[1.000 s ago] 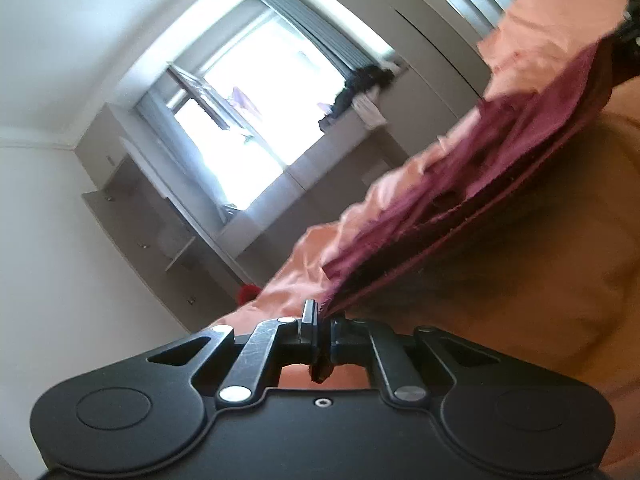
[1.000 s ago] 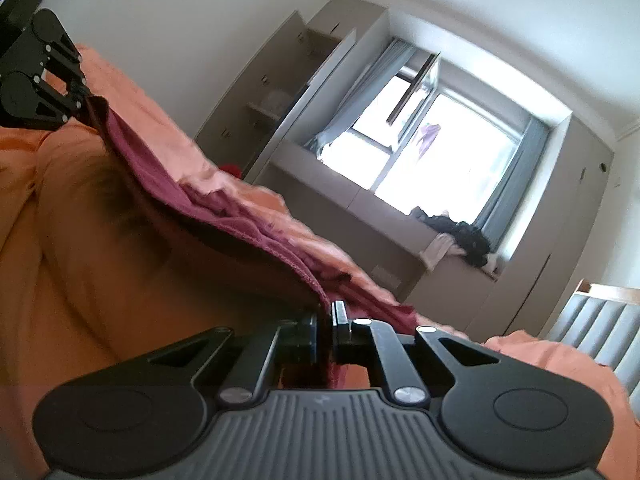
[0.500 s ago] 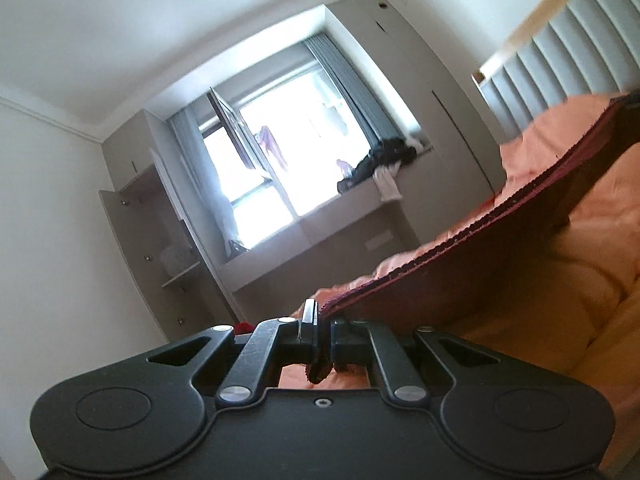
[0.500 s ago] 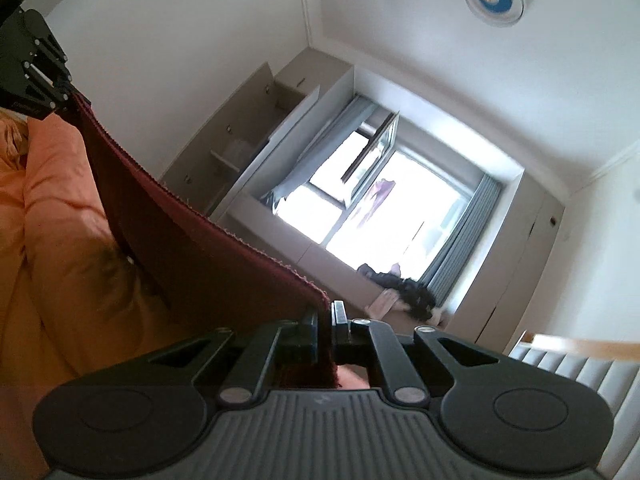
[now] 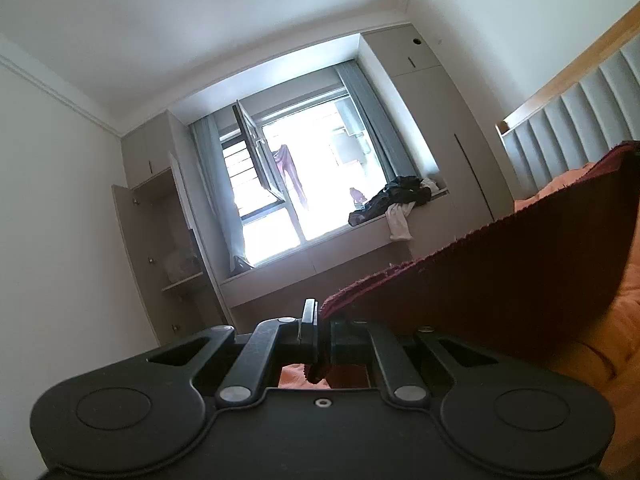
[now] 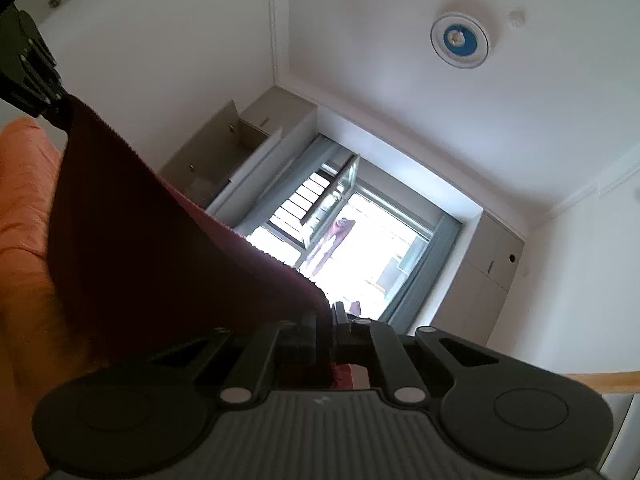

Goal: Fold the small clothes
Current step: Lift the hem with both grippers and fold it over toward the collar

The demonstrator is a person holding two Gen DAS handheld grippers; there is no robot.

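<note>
Evidently soft, light maroon cloth (image 5: 500, 288), sagging between left gripper (image 5: 319, 330) and right gripper (image 6: 325, 332), both clamped on its top corners.

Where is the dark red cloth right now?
The dark red cloth hangs stretched between left gripper and right gripper, above the orange bedding.
</note>
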